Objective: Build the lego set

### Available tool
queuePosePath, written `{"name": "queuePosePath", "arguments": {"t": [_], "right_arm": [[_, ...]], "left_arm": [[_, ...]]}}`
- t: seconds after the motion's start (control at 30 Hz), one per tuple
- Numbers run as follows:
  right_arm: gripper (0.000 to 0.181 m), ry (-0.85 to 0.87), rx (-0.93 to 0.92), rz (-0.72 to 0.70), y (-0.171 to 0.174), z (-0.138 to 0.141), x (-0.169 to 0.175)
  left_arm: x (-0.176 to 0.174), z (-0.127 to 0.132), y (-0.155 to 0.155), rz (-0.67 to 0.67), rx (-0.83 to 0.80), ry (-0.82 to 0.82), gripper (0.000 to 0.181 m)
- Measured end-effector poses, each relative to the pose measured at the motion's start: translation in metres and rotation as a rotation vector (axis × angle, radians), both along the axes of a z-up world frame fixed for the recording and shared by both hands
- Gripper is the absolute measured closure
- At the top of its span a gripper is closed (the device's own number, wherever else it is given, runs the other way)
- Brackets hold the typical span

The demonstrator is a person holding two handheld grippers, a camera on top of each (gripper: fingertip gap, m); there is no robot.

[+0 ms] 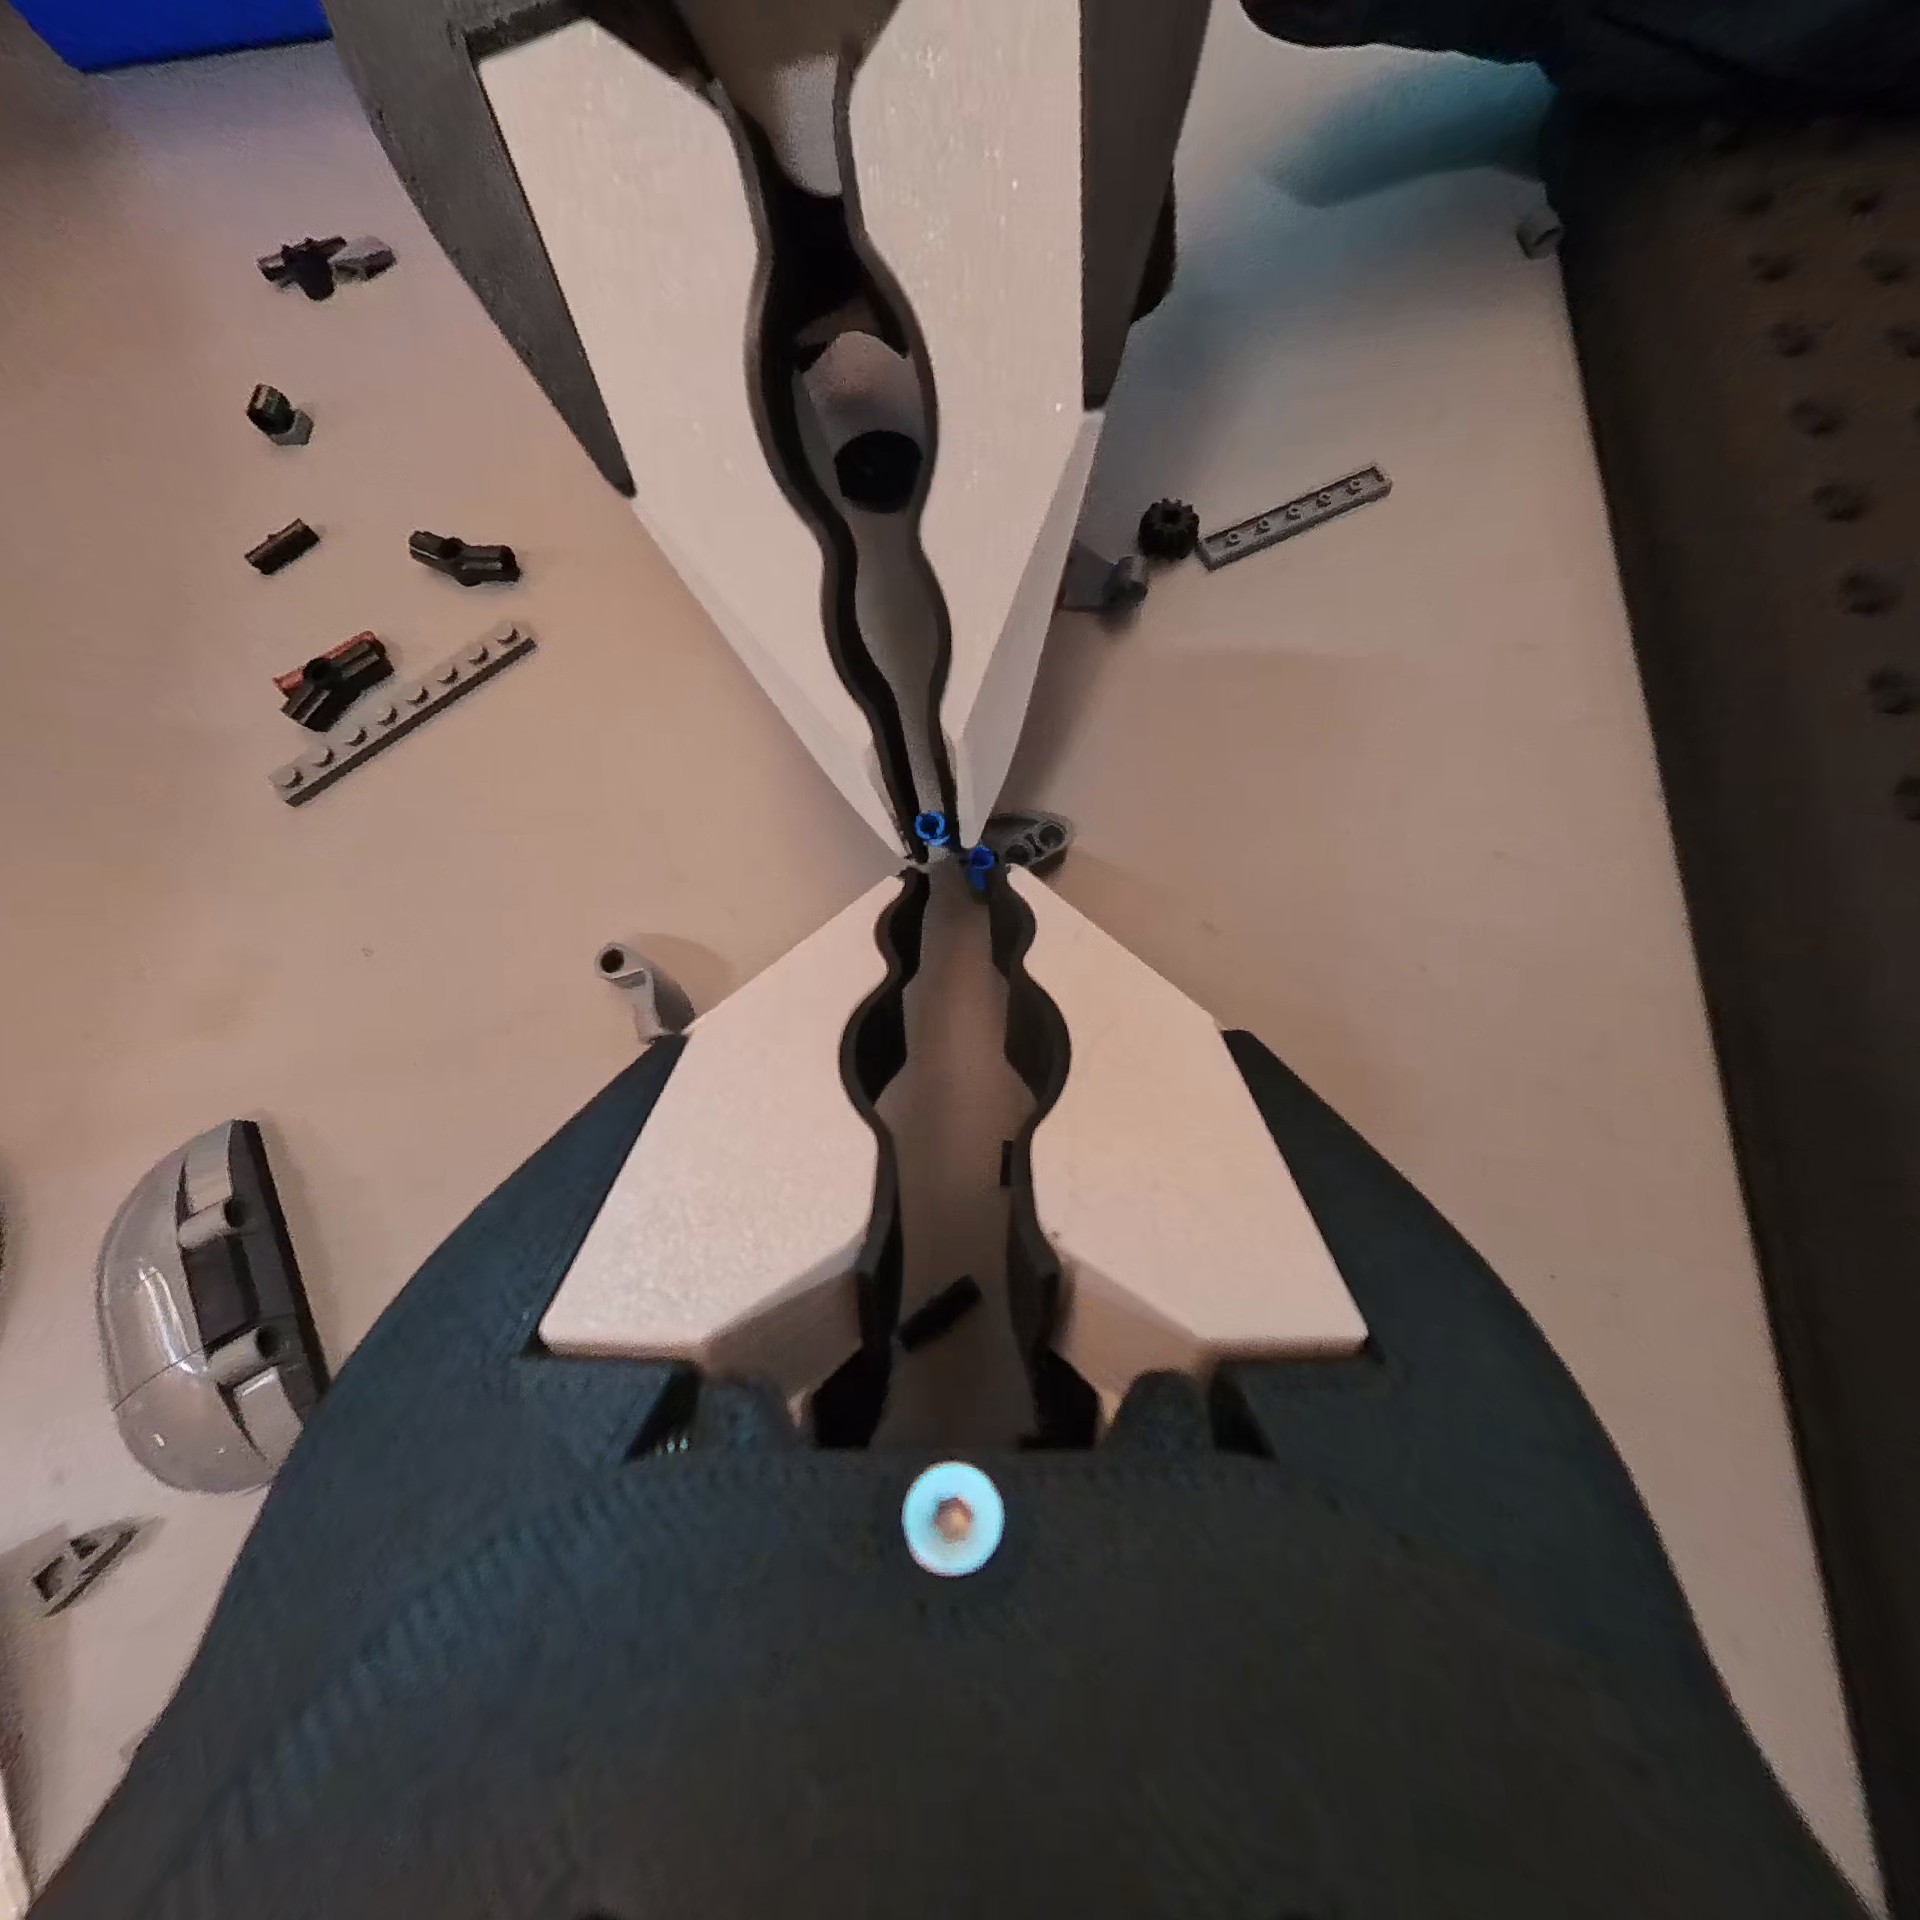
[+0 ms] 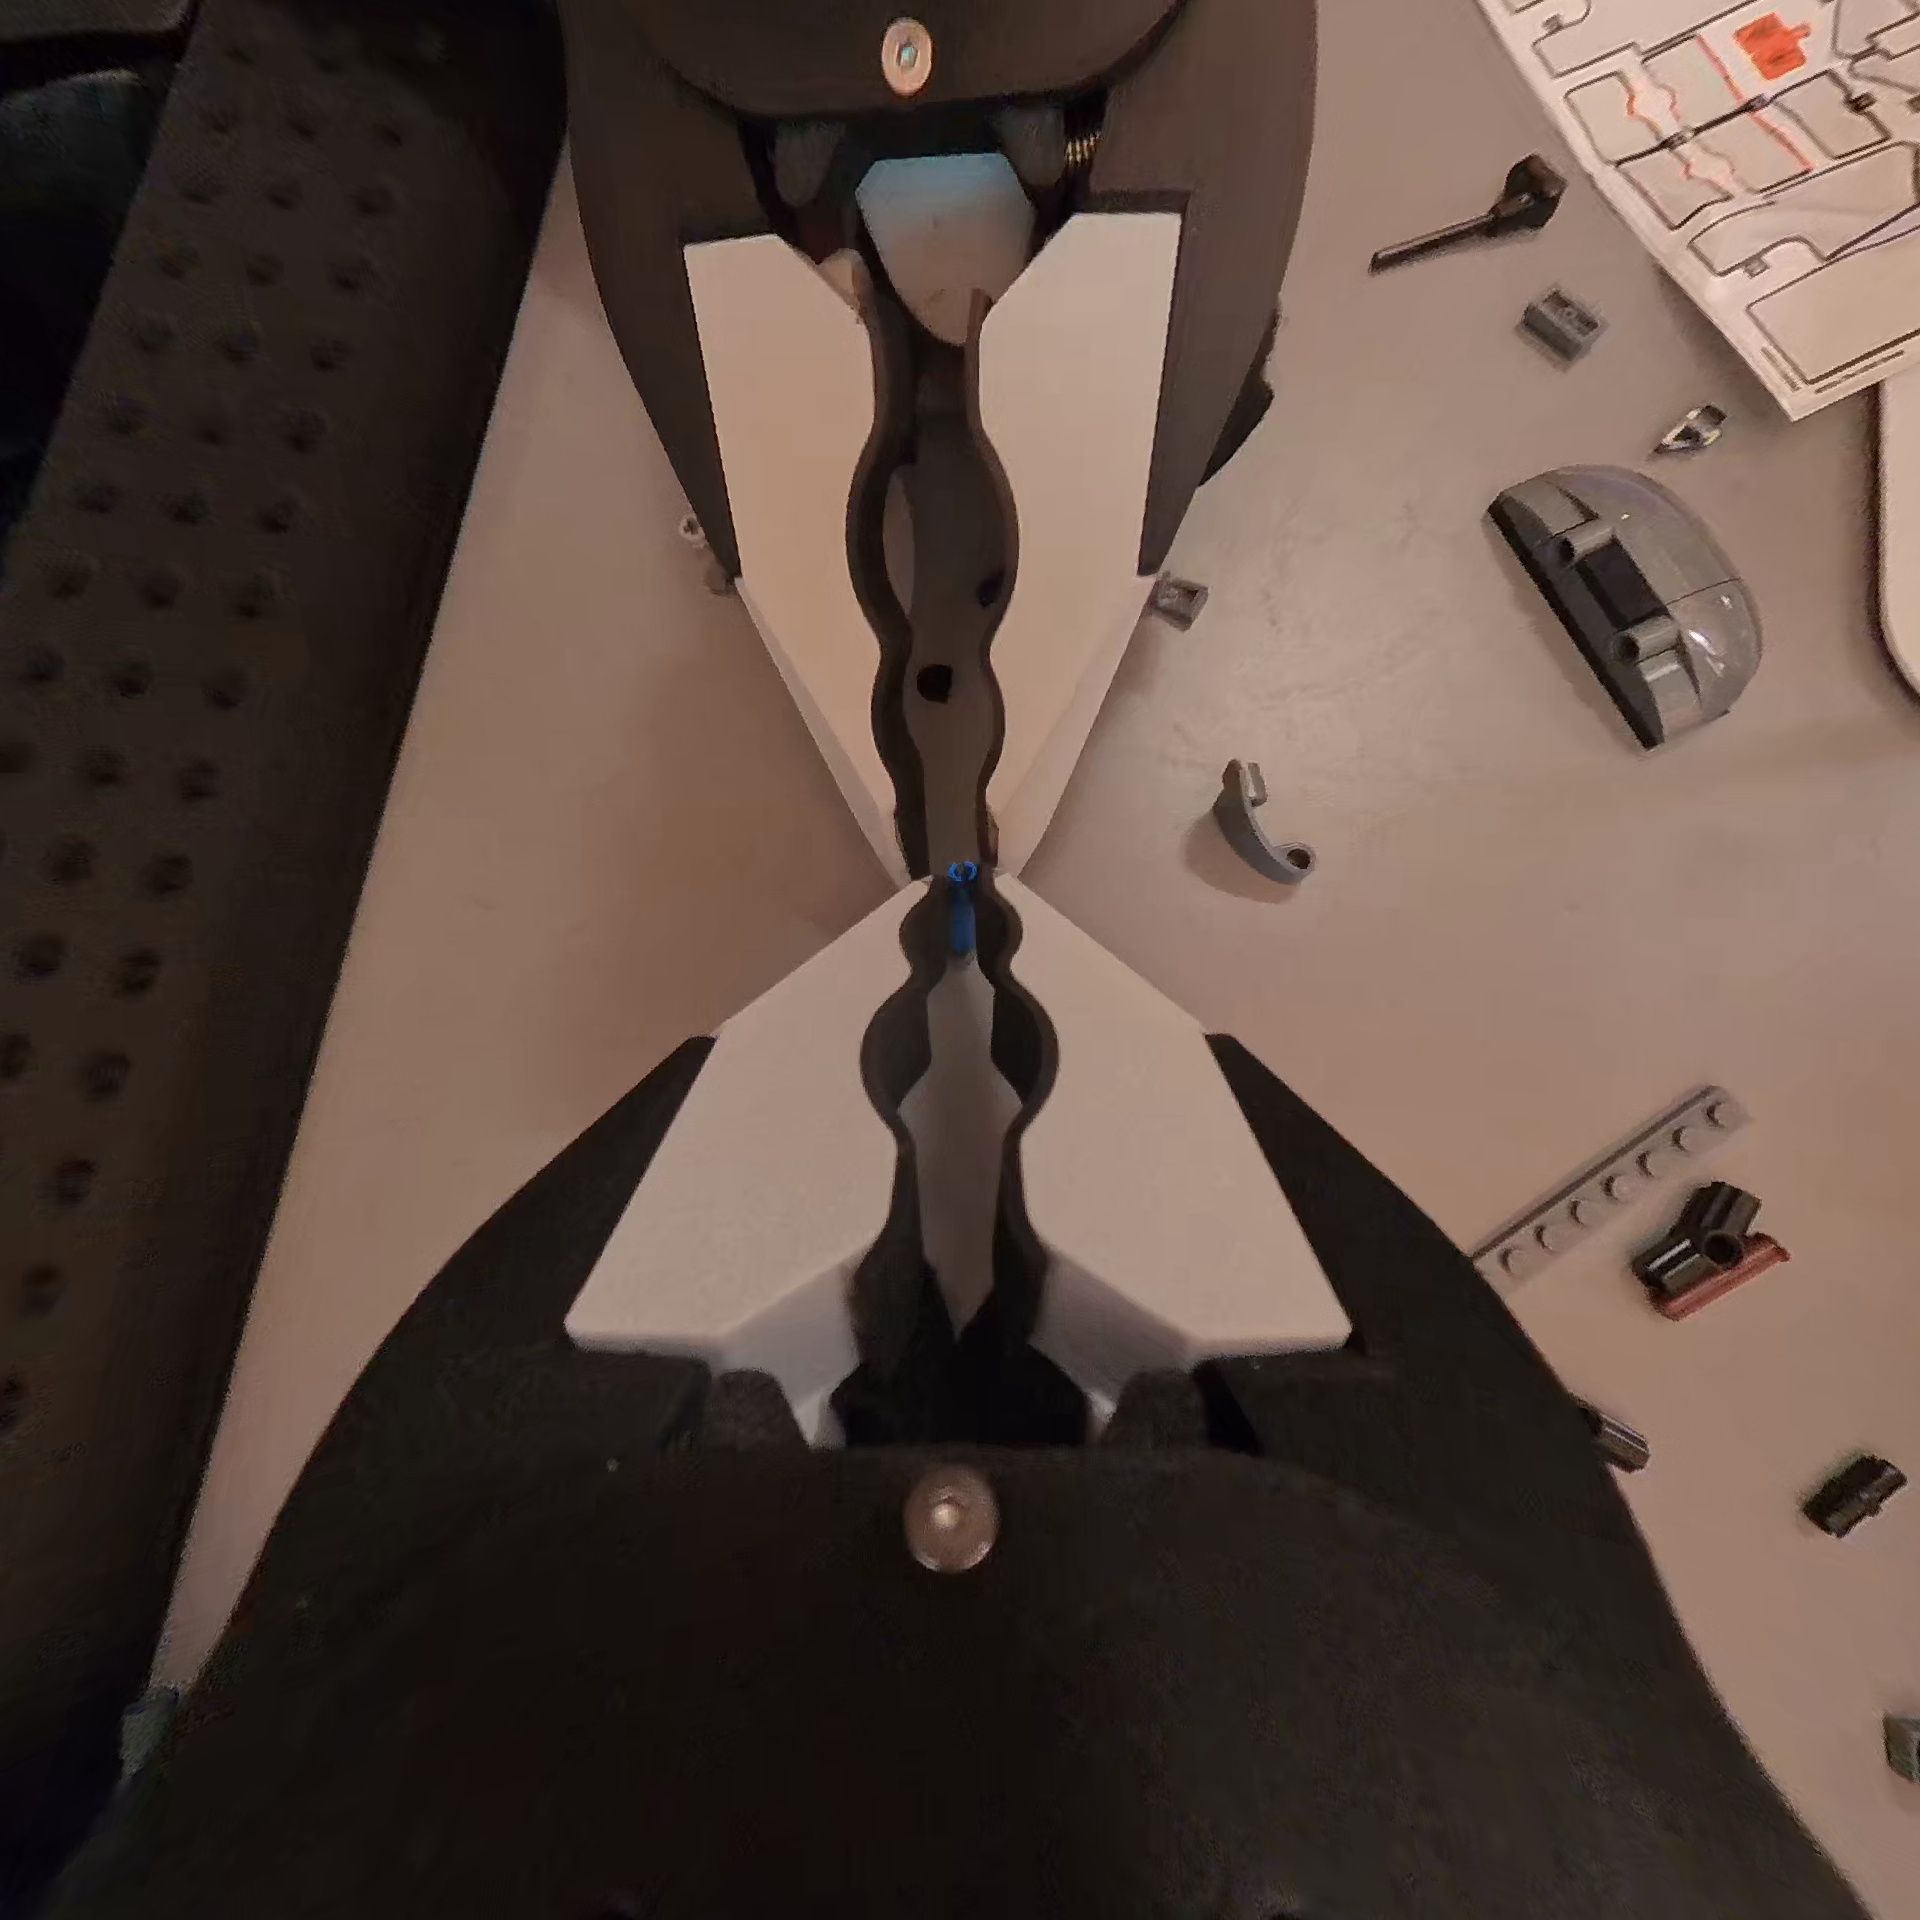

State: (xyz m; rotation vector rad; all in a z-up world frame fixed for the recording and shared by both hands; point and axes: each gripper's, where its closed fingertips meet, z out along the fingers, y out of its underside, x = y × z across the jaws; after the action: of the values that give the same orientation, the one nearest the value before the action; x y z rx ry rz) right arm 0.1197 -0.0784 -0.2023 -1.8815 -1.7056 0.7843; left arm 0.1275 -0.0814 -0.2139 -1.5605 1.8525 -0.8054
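We've got L gripper (image 1: pixel 951 883) & R gripper (image 2: pixel 961 894) tip-to-tip mid-counter (image 1: pixel 520 935), each clamped on a blue pin (image 2: pixel 960 914), probably to align them.

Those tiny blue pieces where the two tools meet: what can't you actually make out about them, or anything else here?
- Blue pins: too small in both wrist views to tell which jaws grip which, or whether they are joined.
- Grey lift-arm piece: left wrist view, mostly hidden behind the meeting tips.
- Instruction sheet: right wrist view, cut off by the top-right edge.
- Small grey part: right wrist view, cut off at the right edge.
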Motion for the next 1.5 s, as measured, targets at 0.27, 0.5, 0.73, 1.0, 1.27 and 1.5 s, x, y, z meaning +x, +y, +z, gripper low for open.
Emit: {"name": "queuePosePath", "arguments": {"t": [0.27,0.5,0.73,1.0,1.27,1.5], "right_arm": [[0.178,0.167,-0.067,-0.138,0.021,0.025,-0.005],[0.179,0.278,-0.064,-0.145,0.023,0.044,-0.011],[0.179,0.378,-0.064,-0.148,0.023,0.064,-0.012],[0.179,0.385,-0.061,-0.115,0.018,0.063,-0.018],[0.179,0.34,-0.031,-0.115,0.018,0.061,-0.013],[0.178,0.257,0.023,-0.106,0.017,0.054,-0.01]], "left_arm": [[0.004,0.011,0.007,0.042,0.091,-0.042,0.165],[0.005,0.023,0.016,0.113,0.035,-0.106,0.174],[0.005,0.028,0.02,0.141,-0.003,-0.132,0.165],[0.006,0.044,0.018,0.133,-0.042,-0.222,0.18],[0.004,0.041,0.019,0.131,-0.034,-0.206,0.18],[0.004,0.037,0.019,0.12,-0.015,-0.18,0.18]]}}
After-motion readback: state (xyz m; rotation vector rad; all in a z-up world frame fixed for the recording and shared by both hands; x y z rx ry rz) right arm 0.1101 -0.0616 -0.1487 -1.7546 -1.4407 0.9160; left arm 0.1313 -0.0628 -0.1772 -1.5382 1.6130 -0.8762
